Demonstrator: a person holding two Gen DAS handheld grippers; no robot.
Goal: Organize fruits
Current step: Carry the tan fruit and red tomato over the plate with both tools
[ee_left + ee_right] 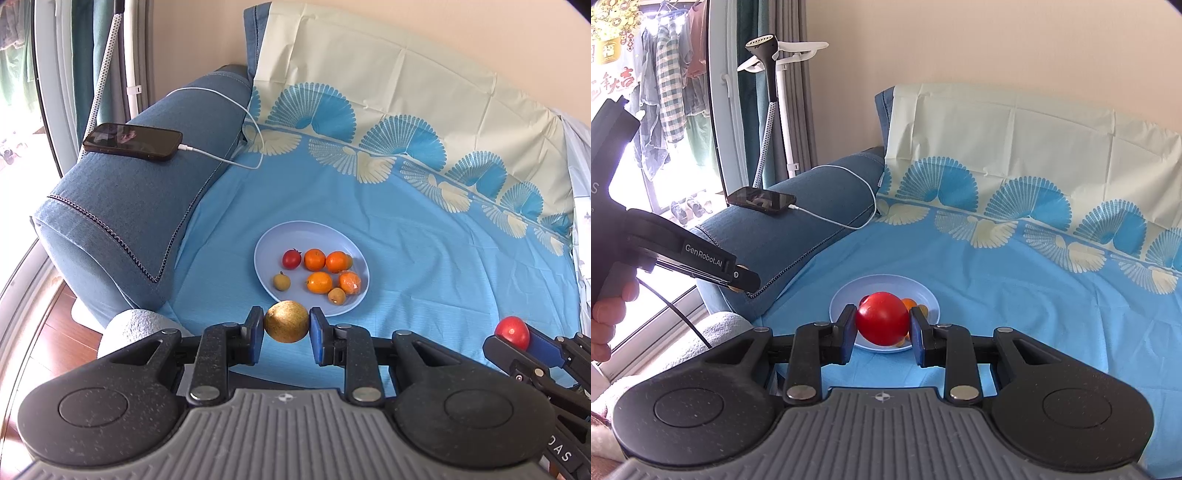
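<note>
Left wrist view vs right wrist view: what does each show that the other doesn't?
Left wrist only: the left gripper shut on a brown round fruit, and the plate's contents unobstructed: four oranges, a small red fruit, small brown ones.

Right wrist only: a garment steamer, hanging laundry, the person's hand.

Both: the right gripper shut on a red tomato, the plate, the charging phone, the blue sheet.
</note>
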